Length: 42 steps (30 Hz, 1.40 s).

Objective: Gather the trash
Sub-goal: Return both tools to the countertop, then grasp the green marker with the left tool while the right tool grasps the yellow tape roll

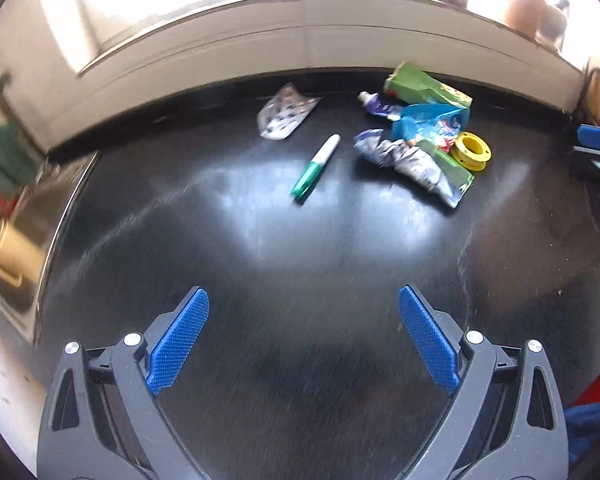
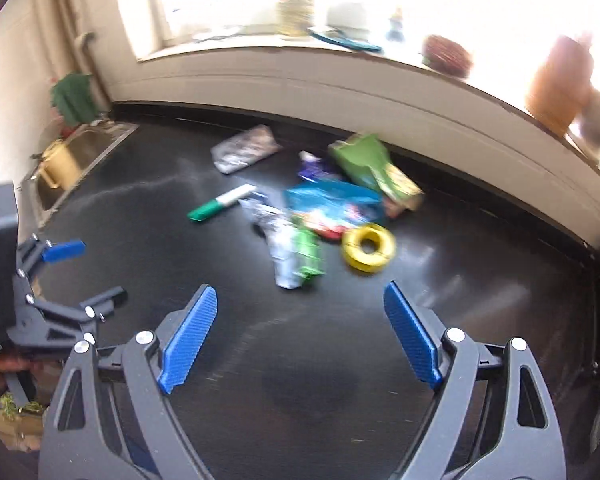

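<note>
Trash, loose lot, lying on a glossy black countertop (image 1: 300, 264) ahead of both claws and clear of them. Items: one marker (image 1: 315, 168) with white barrel and green cap, straight and slim, nearest ahead of the left claw (image 1: 304, 304); one flat clear pouch (image 1: 284, 115) with printed specks, beyond the marker near the back wall; one crumpled silver wrapper (image 1: 400, 160), creased foil, ahead and to the right; one blue plastic bag (image 1: 432, 124) touching it; one green carton (image 1: 424, 86), flattened, at the rear of the pile; one small squeezed tube (image 1: 376, 105), white cap, beside the carton; one yellow spool (image 1: 471, 151), round with open centre, at the pile's right edge. Left claw: blue ribbed pads spread wide, nothing between them. Right claw (image 2: 300, 308): likewise spread and unloaded, the spool (image 2: 368, 249) and wrapper (image 2: 288, 256) just ahead of it. Counter shows window glare and faint scratches; bare dark surface separates both claws from the pile. Steel sink (image 1: 32, 236) sits at far left; a pale wall panel (image 1: 300, 40) and bright windowsill bound the rear. Right view is motion-blurred.
</note>
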{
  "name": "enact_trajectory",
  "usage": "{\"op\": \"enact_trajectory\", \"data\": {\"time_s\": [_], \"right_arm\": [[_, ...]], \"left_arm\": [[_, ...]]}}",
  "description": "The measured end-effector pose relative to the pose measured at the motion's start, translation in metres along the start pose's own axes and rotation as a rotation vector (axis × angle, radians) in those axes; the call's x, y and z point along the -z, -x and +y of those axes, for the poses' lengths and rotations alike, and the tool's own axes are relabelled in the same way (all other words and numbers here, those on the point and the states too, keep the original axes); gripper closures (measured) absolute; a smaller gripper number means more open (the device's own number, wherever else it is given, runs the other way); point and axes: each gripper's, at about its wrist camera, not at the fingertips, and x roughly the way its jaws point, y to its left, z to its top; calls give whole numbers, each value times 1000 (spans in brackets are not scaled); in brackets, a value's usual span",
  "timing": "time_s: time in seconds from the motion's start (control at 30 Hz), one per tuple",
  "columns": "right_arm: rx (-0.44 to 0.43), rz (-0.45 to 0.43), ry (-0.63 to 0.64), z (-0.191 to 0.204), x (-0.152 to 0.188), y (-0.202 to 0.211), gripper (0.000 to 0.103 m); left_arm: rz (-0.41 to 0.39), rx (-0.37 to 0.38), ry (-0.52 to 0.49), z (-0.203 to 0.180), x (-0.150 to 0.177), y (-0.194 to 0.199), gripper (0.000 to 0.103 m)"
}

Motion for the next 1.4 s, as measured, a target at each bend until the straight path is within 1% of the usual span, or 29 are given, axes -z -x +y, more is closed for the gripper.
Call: {"op": "enact_trajectory", "data": {"time_s": [0.1, 0.13, 0.3, 0.33, 0.37, 0.47, 0.5, 0.53, 0.6, 0.67, 0.8, 0.9, 0.93, 0.97, 1.0, 1.03, 1.07, 1.1, 1.13, 1.17, 1.23, 1.33, 1.4], "right_arm": [[-12, 27, -36, -21, 2, -12, 20], [-10, 31, -35, -20, 2, -16, 20], [21, 79, -41, -40, 1, -53, 20], [29, 103, -39, -45, 0, -66, 20], [31, 111, -38, -47, -1, -74, 20], [33, 146, -31, -58, -5, -107, 20], [35, 159, -27, -61, -6, -118, 20], [37, 168, -22, -62, -7, -127, 20], [41, 183, -17, -65, -11, -141, 20], [42, 179, -15, -67, -16, -154, 20], [45, 172, -1, -70, -27, -169, 20], [54, 159, 21, -68, -29, -170, 27], [48, 155, 25, -66, -30, -169, 32], [47, 151, 28, -65, -31, -169, 39], [45, 148, 29, -64, -31, -167, 44], [46, 151, 27, -63, -31, -167, 50], [43, 152, 24, -63, -31, -167, 51], [38, 151, 19, -62, -29, -165, 51], [38, 151, 15, -62, -28, -165, 51], [35, 153, 8, -61, -27, -163, 51], [34, 151, -5, -61, -23, -157, 51], [45, 134, -15, -60, -18, -139, 51], [49, 118, -13, -58, -14, -123, 51]], "left_arm": [[2, 1, -35, -10, -13, -13, 10], [7, 4, -37, -10, -16, -17, 10], [54, 32, -43, -1, -30, -61, 10], [65, 33, -47, 1, -31, -67, 10], [83, 33, -58, 2, -34, -79, 10], [105, 37, -85, 6, -43, -108, 10], [112, 40, -88, 7, -45, -116, 8], [91, 73, -71, 11, -50, -122, 8], [76, 99, -50, 17, -59, -130, 8], [60, 122, -43, 22, -69, -138, 8], [24, 137, -65, 23, -85, -149, 8], [11, 145, -79, 19, -91, -152, 10], [4, 148, -83, 18, -91, -152, 12], [-10, 153, -93, 15, -92, -150, 20], [-16, 156, -99, 13, -91, -148, 29], [-18, 159, -104, 11, -91, -146, 35], [-19, 160, -112, 8, -91, -143, 50], [-19, 160, -119, 6, -91, -141, 68], [-16, 155, -127, 3, -91, -139, 76], [-10, 140, -133, 0, -91, -138, 89], [-1, 118, -128, -4, -90, -137, 90], [18, 102, -83, -8, -85, -128, 90], [15, 89, -54, -10, -78, -113, 90]]}}
